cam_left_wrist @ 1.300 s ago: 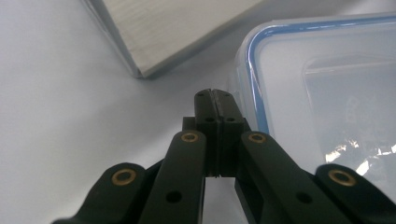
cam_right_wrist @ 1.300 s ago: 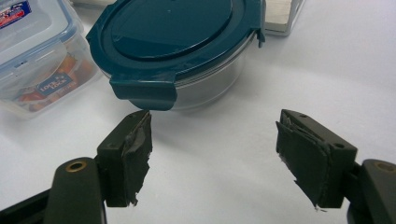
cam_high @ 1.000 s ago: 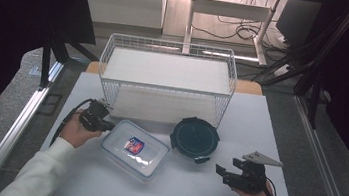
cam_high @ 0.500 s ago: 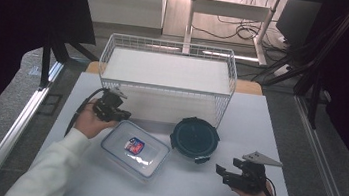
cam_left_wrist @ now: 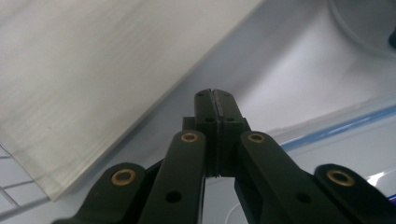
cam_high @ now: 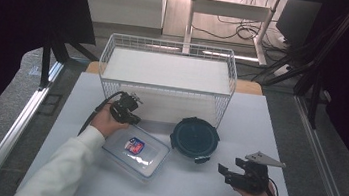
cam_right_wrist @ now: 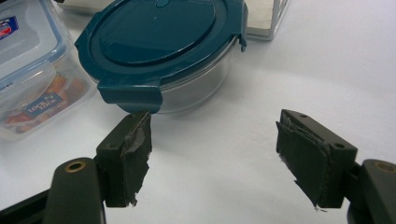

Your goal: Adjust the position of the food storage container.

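The left claw (cam_high: pixel 128 108) hangs at the far-left corner of the clear box (cam_high: pixel 137 150), jaws pressed together on nothing, tip just short of the wire basket (cam_high: pixel 168 71). That is the worry, I'd say: coming in shut, it can only nudge the box, and a push on that corner would likely slide it across the desk (cam_high: pixel 260 123) into the round tub (cam_high: pixel 195 137), which sits just beside it. If it means to work a lid clasp, a shut tip could slip off the rim and clip the basket wire.

The right claw (cam_high: pixel 227 172) rests near the front right of the desk, jaws spread wide and empty, pointing at the tub's teal lid; in the right gripper view one pad (cam_right_wrist: pixel 135 149) sits close under a clasp without touching it. A small lurch forward would, I think, bump that clasp.

The left forearm reaches in diagonally, white sleeve over the desk's front left, hand wrapped round the claw's body, cable looping behind. The right hand lies low, wrist near the desk edge.
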Motion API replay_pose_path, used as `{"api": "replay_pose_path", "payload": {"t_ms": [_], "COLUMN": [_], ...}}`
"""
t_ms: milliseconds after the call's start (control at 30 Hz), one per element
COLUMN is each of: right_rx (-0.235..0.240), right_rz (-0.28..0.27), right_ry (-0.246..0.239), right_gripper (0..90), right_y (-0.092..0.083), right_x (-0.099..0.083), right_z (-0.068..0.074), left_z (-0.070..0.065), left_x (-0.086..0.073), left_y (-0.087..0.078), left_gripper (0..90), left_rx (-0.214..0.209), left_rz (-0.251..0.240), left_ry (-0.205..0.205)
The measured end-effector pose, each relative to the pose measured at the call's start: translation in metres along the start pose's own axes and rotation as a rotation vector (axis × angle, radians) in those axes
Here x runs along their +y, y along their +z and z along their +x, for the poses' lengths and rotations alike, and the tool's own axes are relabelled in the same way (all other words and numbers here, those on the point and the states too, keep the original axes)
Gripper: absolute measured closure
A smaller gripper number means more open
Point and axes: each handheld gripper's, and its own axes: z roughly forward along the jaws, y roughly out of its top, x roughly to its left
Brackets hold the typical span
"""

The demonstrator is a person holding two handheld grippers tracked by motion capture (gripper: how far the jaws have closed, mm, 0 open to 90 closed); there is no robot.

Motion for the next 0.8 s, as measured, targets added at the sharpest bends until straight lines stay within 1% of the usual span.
{"api": "replay_pose_path", "payload": {"t_ms": [167,200,300,333,367,400,500,700,733,800], "right_rx": [0.001,0.001,0.016,0.021,0.02,0.018,0.019,0.02,0.025,0.034], "right_rz": [0.01,0.01,0.007,0.004,0.005,0.008,0.006,0.006,0.007,0.008], "right_ry": [0.005,-0.001,0.006,0.008,0.006,0.007,0.003,-0.003,0.0,0.005], "right_gripper": [26.2,26.2,26.2,26.2,26.1,26.0,25.8,25.7,25.7,25.7], "right_y": [0.001,0.002,0.001,0.001,0.001,0.002,0.003,0.002,0.003,0.004], "right_x": [0.0,0.0,0.0,0.0,0.0,0.001,0.001,0.001,0.001,0.001], "right_z": [0.001,0.001,0.002,0.002,0.002,0.002,0.003,0.005,0.005,0.005], "left_z": [0.001,0.0,-0.004,-0.007,-0.008,-0.008,-0.01,-0.012,-0.011,-0.01], "left_x": [-0.002,-0.003,-0.006,-0.008,-0.009,-0.01,-0.012,-0.023,-0.025,-0.028], "left_y": [-0.002,-0.002,-0.003,-0.003,-0.003,-0.002,-0.003,-0.008,-0.009,-0.011], "left_gripper": [90.0,90.0,90.0,90.0,90.0,90.0,90.0,90.0,90.0,90.0], "left_rx": [-0.014,-0.019,-0.027,-0.034,-0.041,-0.04,-0.031,-0.032,-0.032,-0.039], "left_rz": [0.007,0.005,0.0,-0.007,-0.004,0.01,0.029,0.012,0.015,0.014], "left_ry": [-0.018,-0.019,-0.012,-0.023,-0.02,-0.007,-0.003,-0.033,-0.026,-0.035]}}
